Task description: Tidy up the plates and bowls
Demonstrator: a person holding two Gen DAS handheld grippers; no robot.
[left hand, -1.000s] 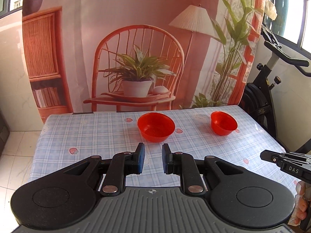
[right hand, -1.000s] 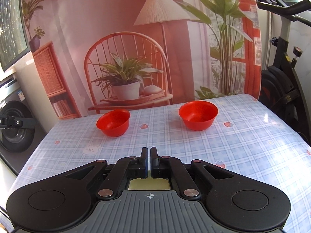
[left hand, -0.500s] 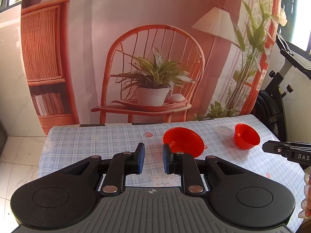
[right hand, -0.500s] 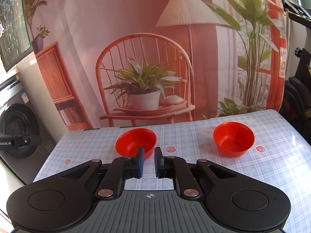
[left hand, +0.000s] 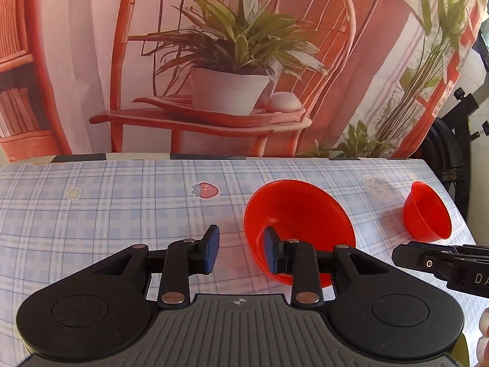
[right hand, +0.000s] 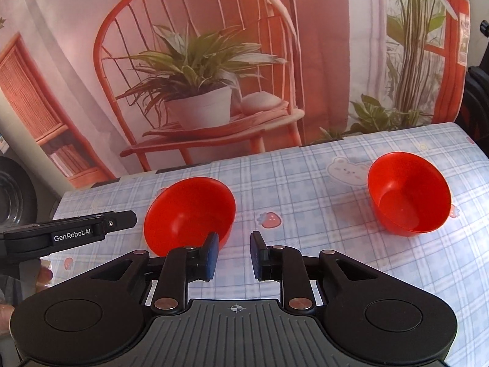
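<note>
Two red bowls stand on the blue checked tablecloth. In the left wrist view the near bowl (left hand: 301, 217) is just ahead and right of my open left gripper (left hand: 240, 247); its right finger (left hand: 270, 249) overlaps the bowl's left rim. The far bowl (left hand: 426, 212) sits at the right. In the right wrist view my right gripper (right hand: 233, 255) is open and empty over the cloth between the left bowl (right hand: 189, 212) and the right bowl (right hand: 409, 192). Its left finger (right hand: 211, 253) is by the left bowl's near rim.
The table (left hand: 91, 202) ends at a printed backdrop of a chair and potted plant. An exercise bike (left hand: 452, 140) stands off the table's right edge. The other gripper shows at each view's side: the right one (left hand: 443, 260) and the left one (right hand: 70, 232).
Both grippers have moved forward and down toward the bowls. The right gripper has gone from shut to open, and the left one has opened wider.
</note>
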